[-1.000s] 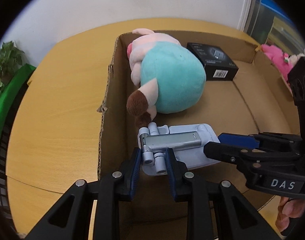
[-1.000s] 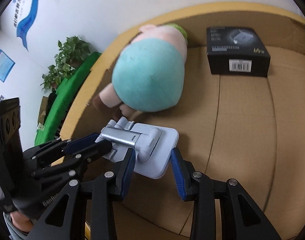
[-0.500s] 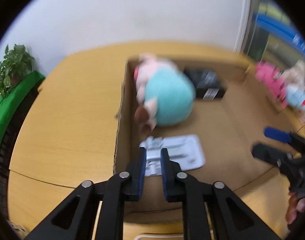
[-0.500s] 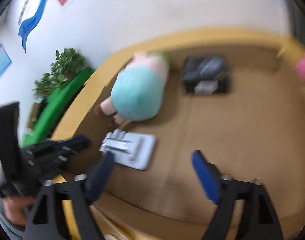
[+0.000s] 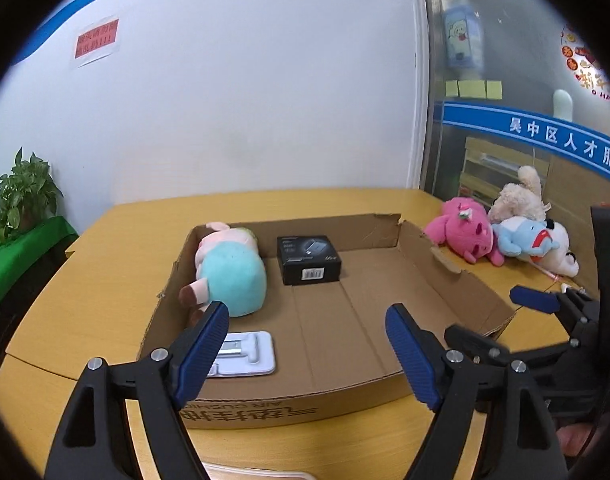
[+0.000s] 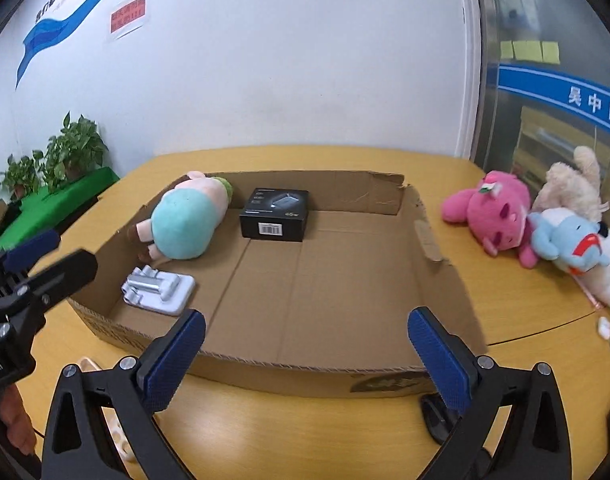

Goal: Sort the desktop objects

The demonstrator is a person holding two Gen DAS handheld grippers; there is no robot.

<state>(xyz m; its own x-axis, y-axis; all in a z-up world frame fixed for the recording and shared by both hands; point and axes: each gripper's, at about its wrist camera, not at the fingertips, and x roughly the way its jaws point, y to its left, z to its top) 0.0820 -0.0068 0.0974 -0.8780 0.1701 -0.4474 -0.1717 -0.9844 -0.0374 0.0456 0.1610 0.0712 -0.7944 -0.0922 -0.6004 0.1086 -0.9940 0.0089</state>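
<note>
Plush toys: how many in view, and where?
4. Teal plush lies in the cardboard box; pink plush, cream plush and blue plush lie clustered on the table.

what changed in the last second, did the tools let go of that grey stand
Yes. Both tools had closed on the grey phone stand inside the cardboard box. The left tool and right tool have just been opening, nothing between their pads, and have pulled back and up. The stand lies flat in the box's near left corner. The teal plush and black box stayed put.
</note>
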